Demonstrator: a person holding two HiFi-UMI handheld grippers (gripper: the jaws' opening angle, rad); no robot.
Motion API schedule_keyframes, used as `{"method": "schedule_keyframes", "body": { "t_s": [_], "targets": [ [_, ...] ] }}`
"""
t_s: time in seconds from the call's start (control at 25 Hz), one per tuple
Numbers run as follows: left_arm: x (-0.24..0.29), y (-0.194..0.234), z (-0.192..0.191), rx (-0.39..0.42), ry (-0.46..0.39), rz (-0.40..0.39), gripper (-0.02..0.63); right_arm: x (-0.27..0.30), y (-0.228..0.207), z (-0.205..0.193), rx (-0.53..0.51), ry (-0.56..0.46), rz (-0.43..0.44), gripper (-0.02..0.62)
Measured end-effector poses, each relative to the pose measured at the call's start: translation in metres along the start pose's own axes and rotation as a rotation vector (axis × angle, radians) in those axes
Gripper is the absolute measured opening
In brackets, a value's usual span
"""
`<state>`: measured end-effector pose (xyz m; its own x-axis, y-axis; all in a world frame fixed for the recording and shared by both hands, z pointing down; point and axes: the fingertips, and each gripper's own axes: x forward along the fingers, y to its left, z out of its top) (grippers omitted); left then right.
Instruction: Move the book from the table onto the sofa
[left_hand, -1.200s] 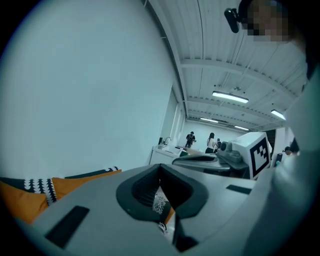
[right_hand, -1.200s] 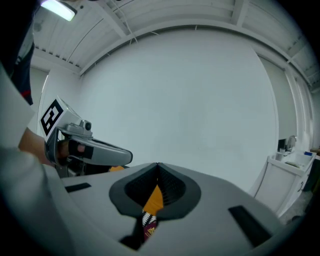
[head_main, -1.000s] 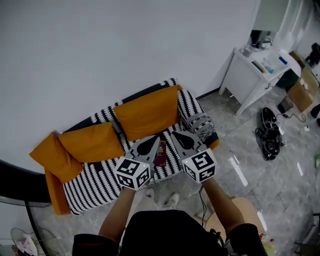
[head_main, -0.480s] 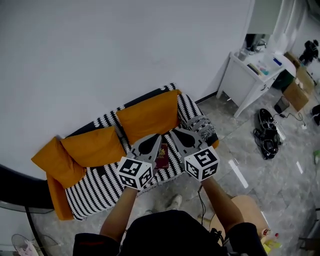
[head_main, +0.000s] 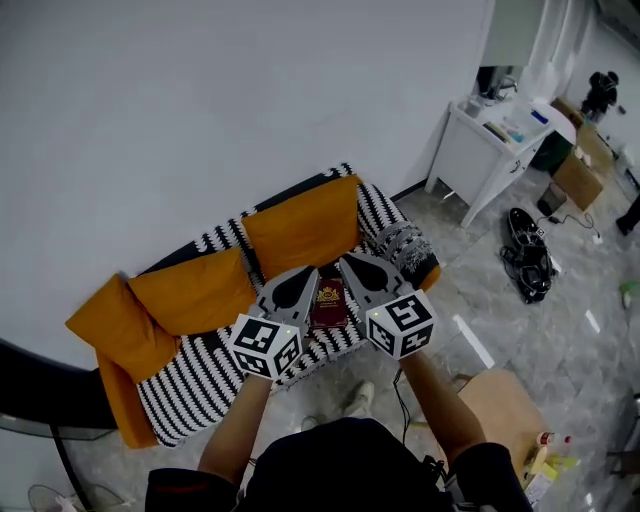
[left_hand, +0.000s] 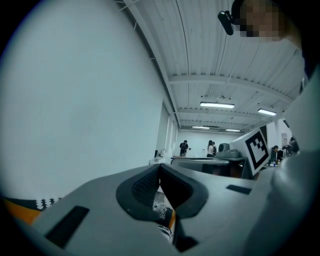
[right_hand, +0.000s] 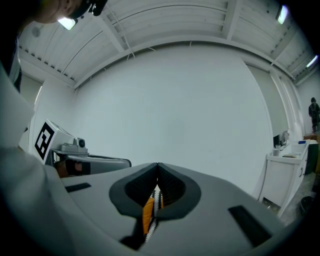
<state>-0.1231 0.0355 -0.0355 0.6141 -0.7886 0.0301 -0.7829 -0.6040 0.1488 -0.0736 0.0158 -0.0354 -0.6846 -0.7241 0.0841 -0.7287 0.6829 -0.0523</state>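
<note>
Head view: the book, dark red with a gold emblem on its cover, lies flat on the striped seat of the sofa, at centre frame, just in front of the larger orange back cushion. It sits in the gap between the two gripper noses and neither gripper holds it. Left gripper, just left of the book: jaws closed tip to tip with nothing between them, as its own view confirms — only a sliver of striped and orange fabric shows through the gap below the tips. Right gripper, just right of the book: jaws likewise closed and empty. Both point toward the sofa back and the pale wall. A white table stands at upper right — well apart from the sofa.
</note>
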Motion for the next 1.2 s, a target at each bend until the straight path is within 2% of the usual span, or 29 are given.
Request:
{"method": "schedule_keyframes", "body": {
  "t_s": [0.12,0.32,0.64,0.92,1.2],
  "targets": [
    [-0.028,-0.002,0.004,0.010,-0.016,-0.031,0.017,-0.005,0.027,0.002,-0.016,-0.007,-0.020,0.015],
    [-0.069,-0.001,0.004,0.082,-0.035,-0.035,0.017,-0.012,0.072,0.001,-0.037,-0.022,-0.055,0.015],
    [-0.121,-0.011,0.011,0.074,-0.058,-0.099,0.017,-0.036,0.128,0.001,-0.045,-0.029,-0.134,0.015],
    [-0.142,-0.015,0.013,0.061,-0.065,-0.121,0.017,-0.048,0.150,0.005,-0.064,-0.033,-0.158,0.015],
    [-0.143,-0.024,0.022,0.065,-0.074,-0.140,0.017,-0.051,0.151,0.012,-0.075,-0.024,-0.159,0.015]
  ]
}}
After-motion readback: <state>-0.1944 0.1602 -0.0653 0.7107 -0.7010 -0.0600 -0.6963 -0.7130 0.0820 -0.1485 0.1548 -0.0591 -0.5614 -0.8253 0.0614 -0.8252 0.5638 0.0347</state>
